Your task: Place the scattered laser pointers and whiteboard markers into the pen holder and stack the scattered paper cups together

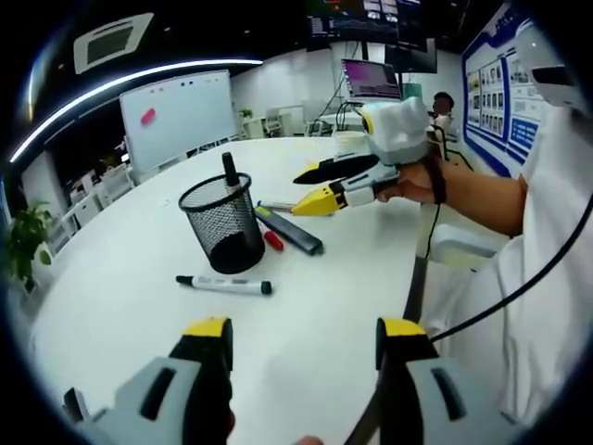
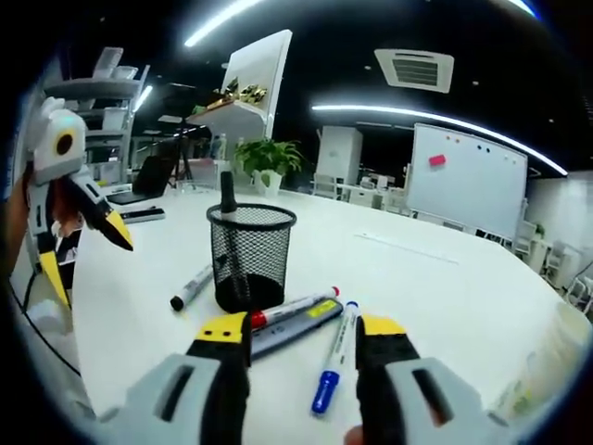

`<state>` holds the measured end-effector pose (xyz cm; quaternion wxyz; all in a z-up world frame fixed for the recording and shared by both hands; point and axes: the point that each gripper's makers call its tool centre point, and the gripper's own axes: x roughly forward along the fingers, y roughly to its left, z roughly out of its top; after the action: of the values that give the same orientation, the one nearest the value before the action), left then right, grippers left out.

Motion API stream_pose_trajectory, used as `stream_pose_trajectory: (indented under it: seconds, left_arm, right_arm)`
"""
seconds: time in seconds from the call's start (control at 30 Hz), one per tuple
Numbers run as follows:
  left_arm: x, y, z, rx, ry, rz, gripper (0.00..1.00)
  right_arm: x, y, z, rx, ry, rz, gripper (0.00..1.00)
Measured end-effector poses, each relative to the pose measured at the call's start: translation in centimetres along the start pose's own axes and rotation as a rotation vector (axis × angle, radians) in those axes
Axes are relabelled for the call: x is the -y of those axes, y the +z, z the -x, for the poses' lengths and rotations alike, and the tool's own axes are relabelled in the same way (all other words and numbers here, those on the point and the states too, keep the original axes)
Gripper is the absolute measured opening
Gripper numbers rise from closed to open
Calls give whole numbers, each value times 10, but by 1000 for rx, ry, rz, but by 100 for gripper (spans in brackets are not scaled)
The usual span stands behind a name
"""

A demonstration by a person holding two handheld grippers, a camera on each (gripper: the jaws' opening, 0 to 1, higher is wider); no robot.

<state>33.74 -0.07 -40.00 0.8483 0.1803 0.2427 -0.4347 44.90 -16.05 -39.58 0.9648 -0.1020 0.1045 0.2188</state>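
A pale object at the right gripper view's lower right edge, possibly a paper cup (image 2: 547, 357), is cut off. At centre, the black mesh pen holder (image 2: 250, 257) stands upright holding one black marker (image 2: 228, 195), with a red-capped marker (image 2: 295, 308), blue-capped marker (image 2: 334, 358) and black-capped marker (image 2: 194, 286) lying around it on the white table (image 2: 445, 278). Both the left gripper (image 1: 304, 338) and right gripper (image 2: 302, 338) have jaws wide apart, gripping nothing.

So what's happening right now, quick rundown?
Left gripper and right gripper open, empty. Black mesh pen holder holds one black marker. Red-capped marker, blue-capped marker, black-capped marker lie loose on white table.

Paper cup (image 2: 547, 366) cut by edge.
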Motion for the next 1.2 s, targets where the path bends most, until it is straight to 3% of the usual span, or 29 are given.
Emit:
stream_pose_trajectory:
  seconds: [0.77,0.93,1.2]
  left_arm:
    - [3,1,-1,-1,-4,-1,64]
    - [4,1,-1,-3,-7,-6,64]
    - [3,3,0,-2,-4,-9,64]
  right_arm:
    - [5,-16,3,-38,-9,-25,44]
    - [12,-22,4,-56,-31,-37,37]
    - [16,-27,4,-79,-47,-53,35]
